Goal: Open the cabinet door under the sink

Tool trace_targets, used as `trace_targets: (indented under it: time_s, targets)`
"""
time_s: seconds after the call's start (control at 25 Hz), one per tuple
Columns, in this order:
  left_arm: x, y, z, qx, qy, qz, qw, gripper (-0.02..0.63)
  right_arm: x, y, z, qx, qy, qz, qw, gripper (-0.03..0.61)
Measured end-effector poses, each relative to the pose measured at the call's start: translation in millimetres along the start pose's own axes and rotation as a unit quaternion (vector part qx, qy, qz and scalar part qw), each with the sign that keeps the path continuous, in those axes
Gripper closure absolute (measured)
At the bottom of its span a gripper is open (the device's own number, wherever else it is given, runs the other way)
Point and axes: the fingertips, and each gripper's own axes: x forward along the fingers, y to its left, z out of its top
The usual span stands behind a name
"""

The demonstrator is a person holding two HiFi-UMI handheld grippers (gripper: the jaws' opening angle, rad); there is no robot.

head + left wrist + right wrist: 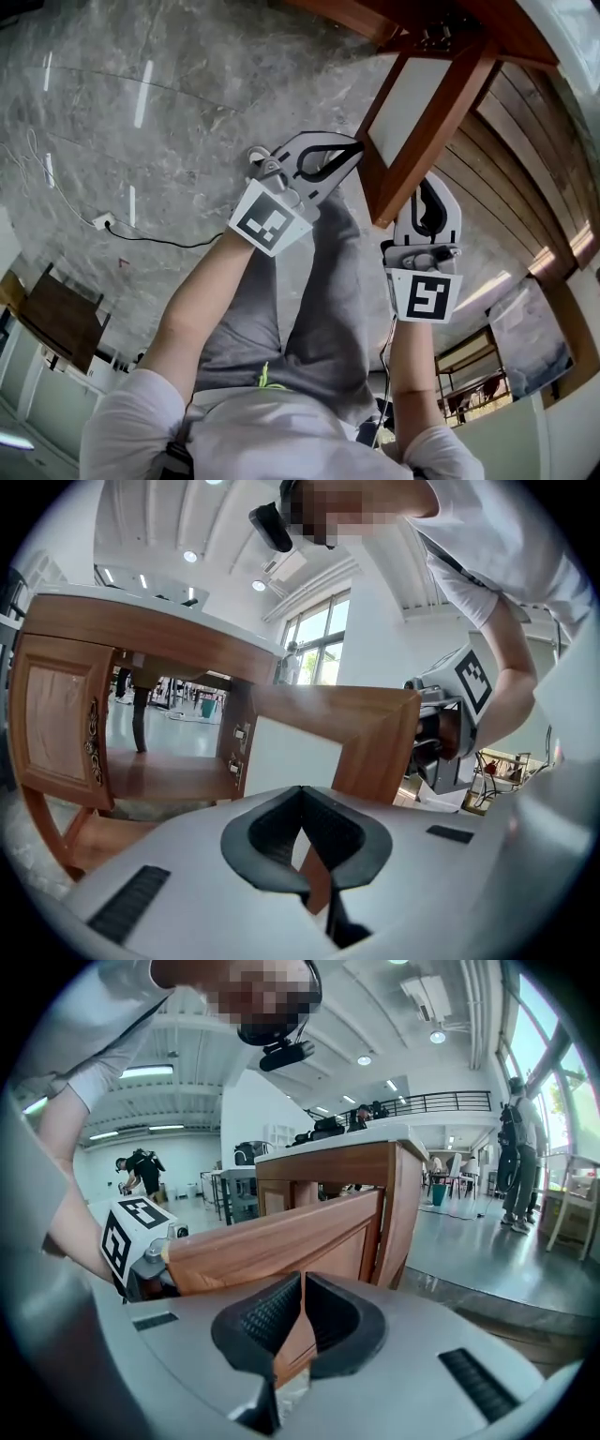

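Note:
The cabinet door [412, 112], a brown wood frame round a white panel, stands swung out from the cabinet [441, 28]. My left gripper [349, 152] is shut, with its tips against the door's edge. My right gripper [427, 190] is shut too and sits beside the door's outer stile. In the left gripper view the pads meet at the left gripper [302, 794], with the door [375, 728] just behind and the right gripper [441, 728] past it. In the right gripper view the right gripper [302, 1283] is shut in front of the door [281, 1237]. I see nothing held between either pair of jaws.
A second cabinet door [56, 714] with an ornate handle [91, 742] stays closed on the left. Hinges [239, 752] show inside the opening. A cable with a socket [105, 222] lies on the grey marble floor. The person's legs [309, 309] are below the grippers.

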Motion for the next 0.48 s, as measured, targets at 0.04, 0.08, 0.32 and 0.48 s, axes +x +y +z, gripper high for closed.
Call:
trace_targets:
  time_s: [0.04, 0.08, 0.32, 0.48]
  targets:
    - [4.2, -0.5, 6.4, 0.004, 0.001, 0.001, 1.0000, 0.600, -2.1, -4.5, 4.8, 0.001, -0.004, -0.004, 1.000, 0.537]
    - [7.5, -0.5, 12.2, 0.008, 0.003, 0.002, 1.0000, 0.600, -3.5, -8.8, 9.2, 0.004, -0.009, -0.009, 1.000, 0.537]
    - [14.6, 1.3, 46.4, 0.023, 0.003, 0.024, 0.9994, 0.600, -15.8, -25.3, 24.1, 0.012, -0.007, -0.029, 0.999, 0.537]
    - [10.6, 1.7, 73.4, 0.026, 0.002, 0.032, 0.9992, 0.600, -26.2, -30.2, 43.5, 0.014, -0.003, -0.032, 0.999, 0.537]
